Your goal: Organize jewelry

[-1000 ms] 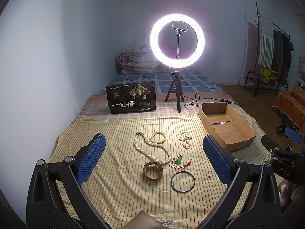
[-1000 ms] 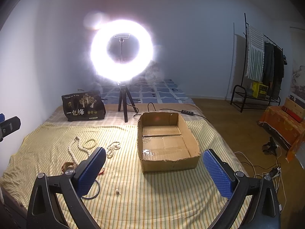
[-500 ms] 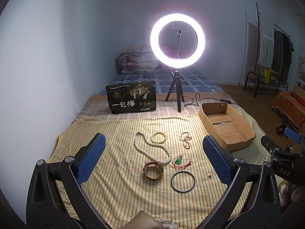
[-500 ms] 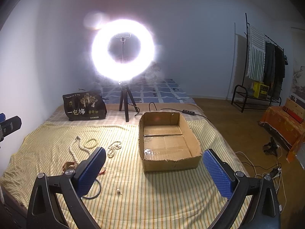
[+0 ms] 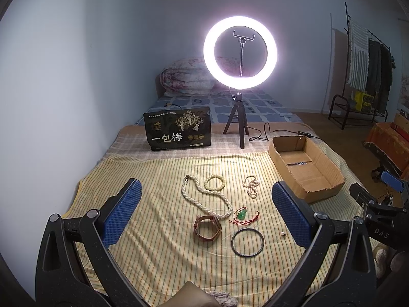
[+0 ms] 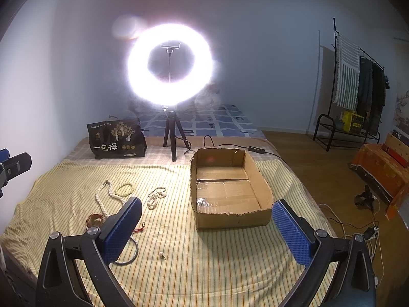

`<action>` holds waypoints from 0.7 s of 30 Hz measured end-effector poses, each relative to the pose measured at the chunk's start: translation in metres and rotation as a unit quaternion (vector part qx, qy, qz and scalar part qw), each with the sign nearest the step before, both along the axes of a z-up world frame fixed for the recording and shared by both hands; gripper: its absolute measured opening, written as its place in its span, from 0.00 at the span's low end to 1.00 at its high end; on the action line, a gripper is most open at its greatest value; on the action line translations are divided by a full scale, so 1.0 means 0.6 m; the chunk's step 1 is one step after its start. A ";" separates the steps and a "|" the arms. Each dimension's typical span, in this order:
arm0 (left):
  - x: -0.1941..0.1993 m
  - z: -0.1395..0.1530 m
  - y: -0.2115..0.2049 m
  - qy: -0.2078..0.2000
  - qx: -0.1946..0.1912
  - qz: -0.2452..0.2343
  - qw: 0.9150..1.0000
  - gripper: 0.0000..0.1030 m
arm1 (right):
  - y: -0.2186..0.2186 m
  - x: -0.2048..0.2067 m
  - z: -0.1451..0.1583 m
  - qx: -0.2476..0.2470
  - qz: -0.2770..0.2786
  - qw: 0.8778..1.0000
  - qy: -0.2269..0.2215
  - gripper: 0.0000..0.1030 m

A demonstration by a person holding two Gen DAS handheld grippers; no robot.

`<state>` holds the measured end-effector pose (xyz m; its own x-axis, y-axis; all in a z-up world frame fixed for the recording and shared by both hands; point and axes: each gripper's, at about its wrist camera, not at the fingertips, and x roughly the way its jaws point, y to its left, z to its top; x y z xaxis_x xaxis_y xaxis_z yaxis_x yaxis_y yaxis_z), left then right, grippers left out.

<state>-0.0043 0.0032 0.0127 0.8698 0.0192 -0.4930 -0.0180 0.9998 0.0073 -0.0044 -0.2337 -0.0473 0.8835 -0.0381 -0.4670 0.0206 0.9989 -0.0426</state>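
Two tools, left tool (image 5: 204, 213) and right tool (image 6: 206, 226), hover wide apart, holding nothing. Jewelry lies on the bed (image 5: 158, 245); the right tool's finger (image 6: 121, 226) half-hides the dark bangle (image 6: 133, 254) beside the cardboard box (image 6: 231, 217).

Ahead of our left gripper (image 5: 207, 212), jaws wide, bare striped cloth (image 5: 153, 179) on its left side; jewelry clusters dead ahead. Ring light tripod (image 5: 236, 120) and black bag (image 5: 179, 131) block beyond. Our right gripper (image 6: 207, 227) faces the cardboard box (image 6: 230, 217), open-topped; cables (image 6: 358, 227) trail off its right.
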 end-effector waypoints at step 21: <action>0.027 -0.039 0.042 0.035 -0.005 0.019 0.999 1.00 | 0.033 0.026 -0.022 -0.010 0.018 0.999 0.028 0.98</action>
